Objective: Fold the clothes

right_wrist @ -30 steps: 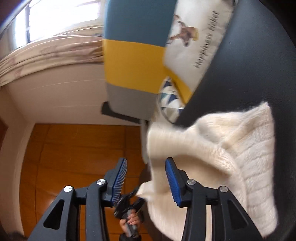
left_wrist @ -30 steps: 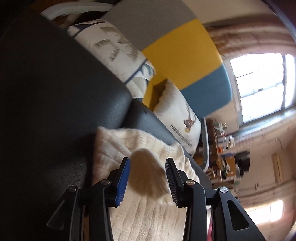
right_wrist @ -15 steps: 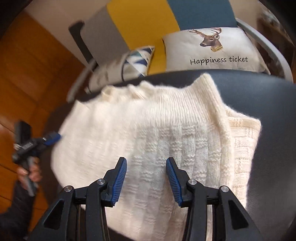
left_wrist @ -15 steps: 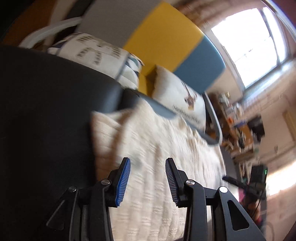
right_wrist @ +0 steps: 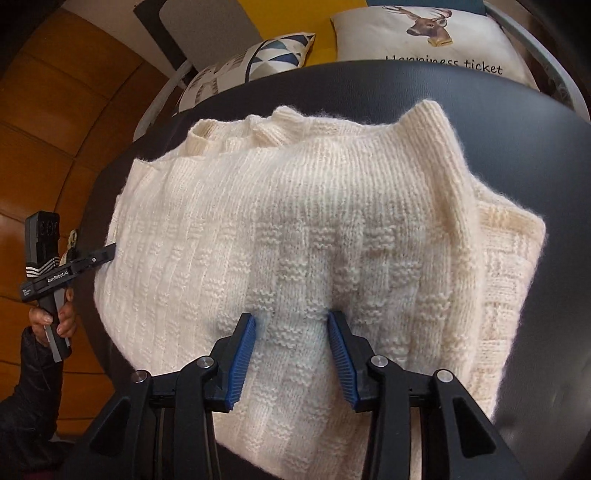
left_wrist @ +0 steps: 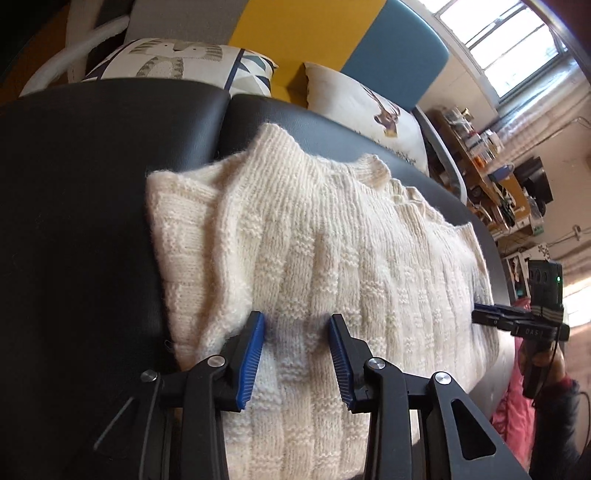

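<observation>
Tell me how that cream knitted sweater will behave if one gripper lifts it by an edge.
The sweater is probably floppy: it already lies in soft folds and humps. Its thick, fuzzy knit suggests it will grip the pads rather than slip. Folded layers would likely sag open.

This is a lived-in room of a home. A black leather seat [right_wrist: 535, 155] fills the near ground. Behind it stands a chair upholstered in grey, yellow and blue [left_wrist: 295, 26], with two printed throw cushions: a deer cushion [right_wrist: 424, 33] reading "Happiness ticket" and a geometric-patterned cushion [left_wrist: 177, 61]. A bright window [left_wrist: 517, 40] lights the far right, above a cluttered desk [left_wrist: 487, 177]. Warm wood panelling [right_wrist: 55, 110] shows on the left.
</observation>
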`<state>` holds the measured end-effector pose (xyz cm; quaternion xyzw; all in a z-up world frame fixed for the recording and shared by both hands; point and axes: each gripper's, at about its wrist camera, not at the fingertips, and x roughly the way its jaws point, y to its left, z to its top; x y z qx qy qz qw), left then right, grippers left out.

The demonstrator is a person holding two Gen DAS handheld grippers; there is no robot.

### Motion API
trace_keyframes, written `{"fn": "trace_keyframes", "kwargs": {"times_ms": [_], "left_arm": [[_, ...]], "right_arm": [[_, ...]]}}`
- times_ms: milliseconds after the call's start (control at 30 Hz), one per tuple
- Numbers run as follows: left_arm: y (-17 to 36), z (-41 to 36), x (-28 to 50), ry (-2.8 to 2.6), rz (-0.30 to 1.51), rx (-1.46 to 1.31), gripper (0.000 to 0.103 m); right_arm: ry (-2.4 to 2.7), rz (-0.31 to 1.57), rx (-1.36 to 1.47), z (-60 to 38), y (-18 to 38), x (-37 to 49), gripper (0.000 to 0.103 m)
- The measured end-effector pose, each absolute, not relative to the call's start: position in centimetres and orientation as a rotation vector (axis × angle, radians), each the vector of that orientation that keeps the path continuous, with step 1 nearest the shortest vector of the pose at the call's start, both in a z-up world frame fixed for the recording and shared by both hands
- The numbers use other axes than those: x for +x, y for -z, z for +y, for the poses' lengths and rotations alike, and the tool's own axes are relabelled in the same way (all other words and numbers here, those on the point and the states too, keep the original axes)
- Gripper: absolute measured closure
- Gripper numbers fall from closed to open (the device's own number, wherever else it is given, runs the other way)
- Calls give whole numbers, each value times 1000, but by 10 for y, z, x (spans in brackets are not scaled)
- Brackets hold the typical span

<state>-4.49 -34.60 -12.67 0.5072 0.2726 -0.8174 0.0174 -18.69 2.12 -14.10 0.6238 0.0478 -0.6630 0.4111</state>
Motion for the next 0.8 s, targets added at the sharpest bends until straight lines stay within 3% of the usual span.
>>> {"fn": "trace_keyframes", "kwargs": {"times_ms": [200,367,633,667,700,767,800], "left_arm": [[82,-315,-19,2669,633,1470,66],[62,-297,-65,2790,460,1502,61],[107,-292,-115,2649,466,1709,63],[112,-289,-117,2643,462,1715,66],[113,-289,-115,2650,462,1688,78],[115,-288,-111,2664,461,1635,92],[115,-288,-109,2674,460,1602,96]], "right_arm": [[1731,133,1407,22,99,-169,60],[1683,246,1252,-54,69,-162,56],[1604,429,1345,-141,123,-164,56],[1600,454,1354,-150,130,-164,62],[1627,488,1336,-149,134,-161,67],[1672,492,1280,-146,131,-157,94],[1691,492,1254,-145,128,-155,96]]}}
